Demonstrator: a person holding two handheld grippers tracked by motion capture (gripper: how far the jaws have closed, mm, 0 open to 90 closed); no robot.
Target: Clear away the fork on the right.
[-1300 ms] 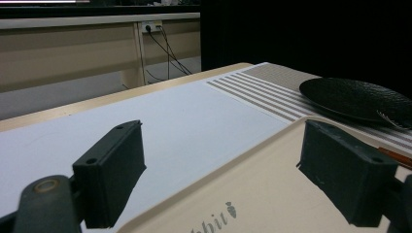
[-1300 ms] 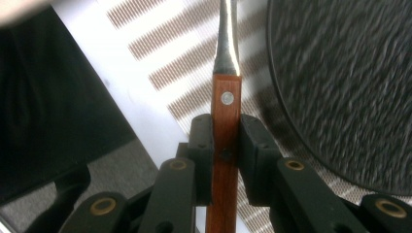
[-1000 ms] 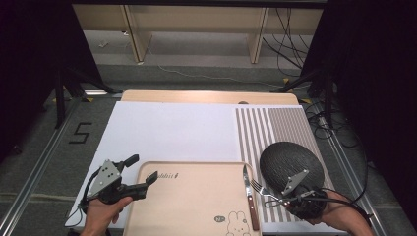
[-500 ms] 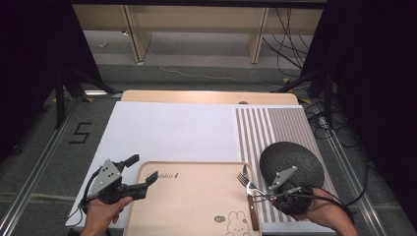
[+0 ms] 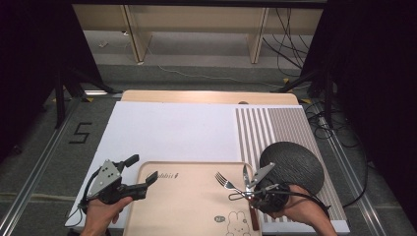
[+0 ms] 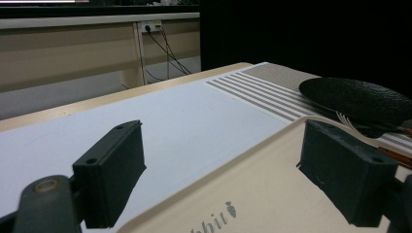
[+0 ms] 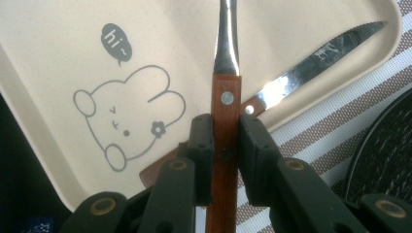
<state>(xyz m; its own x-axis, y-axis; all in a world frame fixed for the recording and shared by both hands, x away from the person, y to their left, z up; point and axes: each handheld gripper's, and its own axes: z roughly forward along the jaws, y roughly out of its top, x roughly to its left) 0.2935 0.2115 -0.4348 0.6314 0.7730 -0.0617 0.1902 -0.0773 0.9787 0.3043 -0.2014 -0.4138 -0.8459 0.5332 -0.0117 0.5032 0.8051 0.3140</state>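
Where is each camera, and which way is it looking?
High view: above the person's side, looking forward and down at the table; both hands and grippers show, left gripper and right gripper.
Left gripper view: rides on the left gripper, looking level across the tray toward the plate; its two open jaws show.
Right gripper view: rides on the right gripper, looking down at the tray; its jaws clamp the fork.
Shared: tray, plate, fork and knife.

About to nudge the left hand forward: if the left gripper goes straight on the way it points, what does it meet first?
Probably the fork. The left gripper stands open, pointing right across the cream tray; the fork held by the right gripper lies in that line, though it may sit higher.
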